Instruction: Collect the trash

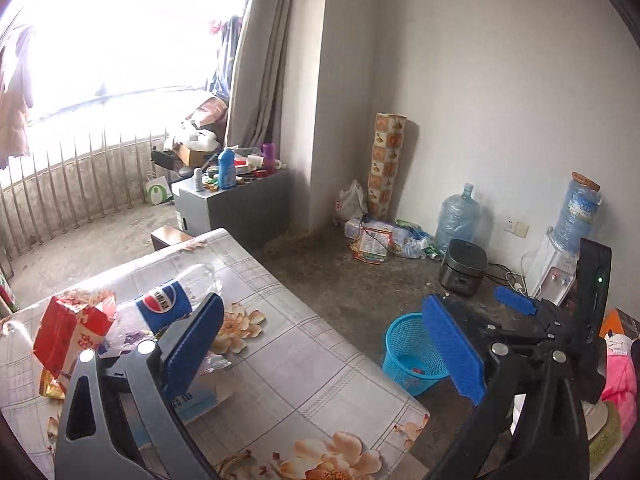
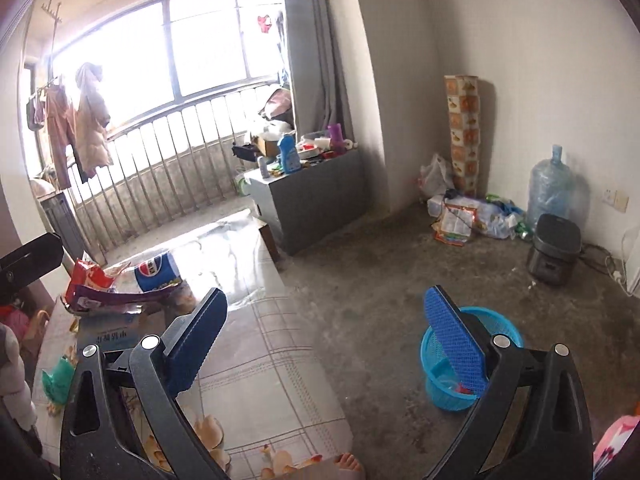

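Trash heap on the table with the floral, grid-patterned plastic cover [image 1: 304, 364]: a crushed clear plastic bottle with a blue Pepsi label [image 1: 168, 300] lies on its side, and touching it on the side away from the basket is a torn red-and-white snack packet [image 1: 68, 336]. A purple foil wrapper [image 2: 116, 298] rests against the bottle's near side, over a flat white-and-blue printed paper pack [image 2: 116, 332]; a green crumpled scrap [image 2: 58, 380] lies nearer the table's front edge.

The blue plastic mesh waste basket [image 2: 472, 364] stands on the bare concrete floor [image 2: 380, 280], beside the table and well apart from the bottle. It holds a little red-and-white litter at the bottom.

The left gripper [image 1: 324, 356] has its blue-padded jaws spread wide and empty; one pad lies just beside the bottle, the other in line with the basket. The right gripper [image 2: 328, 340] is likewise spread wide and holds nothing, poised between table and basket.

Judged step: reaching for the next piece, probably the bottle. A sound grasp would close across the labelled middle, where the crushed wall seems stiffest, and lift clear of the loose wrappers before crossing to the basket. The thin plastic is likely to buckle and slip under a tip-only pinch.
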